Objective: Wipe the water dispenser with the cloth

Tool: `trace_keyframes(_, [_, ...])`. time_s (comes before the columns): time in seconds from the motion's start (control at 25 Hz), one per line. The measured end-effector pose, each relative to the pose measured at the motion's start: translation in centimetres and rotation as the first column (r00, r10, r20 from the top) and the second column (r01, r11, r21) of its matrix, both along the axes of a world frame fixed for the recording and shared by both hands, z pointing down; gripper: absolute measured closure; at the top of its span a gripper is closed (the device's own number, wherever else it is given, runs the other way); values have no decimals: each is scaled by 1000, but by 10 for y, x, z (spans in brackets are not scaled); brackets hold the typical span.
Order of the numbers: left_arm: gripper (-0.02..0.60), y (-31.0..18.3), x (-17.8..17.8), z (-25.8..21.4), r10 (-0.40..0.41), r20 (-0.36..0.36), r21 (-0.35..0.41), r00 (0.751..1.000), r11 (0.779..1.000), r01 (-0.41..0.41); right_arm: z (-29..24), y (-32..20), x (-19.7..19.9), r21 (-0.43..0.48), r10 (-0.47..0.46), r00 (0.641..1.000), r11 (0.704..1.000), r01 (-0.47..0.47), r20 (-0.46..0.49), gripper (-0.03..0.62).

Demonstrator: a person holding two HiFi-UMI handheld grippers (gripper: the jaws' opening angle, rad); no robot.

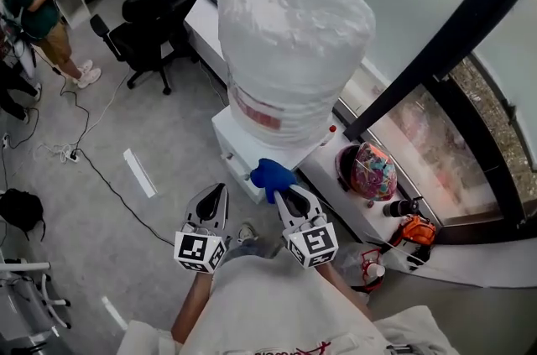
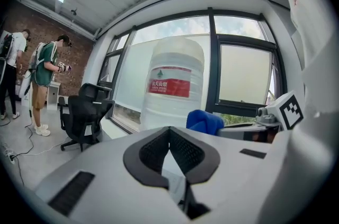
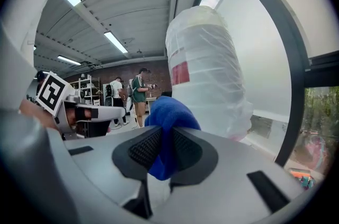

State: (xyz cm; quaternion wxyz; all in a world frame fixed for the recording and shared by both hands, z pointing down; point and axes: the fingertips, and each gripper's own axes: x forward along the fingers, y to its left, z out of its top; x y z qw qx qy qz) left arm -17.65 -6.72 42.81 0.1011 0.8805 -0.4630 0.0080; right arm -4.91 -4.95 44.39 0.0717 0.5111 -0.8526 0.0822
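The white water dispenser (image 1: pixel 239 148) stands by the window, with a big plastic-wrapped bottle (image 1: pixel 294 43) on top. A blue cloth (image 1: pixel 271 174) is bunched against the dispenser's near top corner, and my right gripper (image 1: pixel 282 192) is shut on it. In the right gripper view the cloth (image 3: pixel 170 114) fills the jaws of that gripper (image 3: pixel 163 135), with the bottle (image 3: pixel 206 74) just beyond. My left gripper (image 1: pixel 219 190) hovers beside it to the left, short of the dispenser. Its jaws (image 2: pixel 169 132) are shut on nothing; this view shows the cloth (image 2: pixel 204 121) and bottle (image 2: pixel 172 85) ahead.
A black office chair (image 1: pixel 151 22) sits on the floor behind the dispenser. A person (image 1: pixel 38 1) stands far left, with cables (image 1: pixel 92 152) trailing over the floor. On the sill to the right lie a colourful helmet-like object (image 1: pixel 373 170) and an orange tool (image 1: pixel 415 229).
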Motion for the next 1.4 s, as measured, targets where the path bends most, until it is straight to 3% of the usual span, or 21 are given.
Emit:
trace_keyframes(0.36, [571, -23, 1, 13, -31, 19, -46, 999, 998, 32, 8, -22, -5, -32, -51, 999, 998, 51, 8, 530])
trace_keyframes(0.88, [570, -15, 25, 51, -33, 27, -154, 999, 987, 37, 60, -13, 18, -175, -56, 998, 983, 56, 6, 530])
trace_keyframes(1.4, [571, -3, 26, 58, -89, 29, -174, 996, 980, 92, 90, -7, -3, -232, -185, 983, 956, 181, 5, 530])
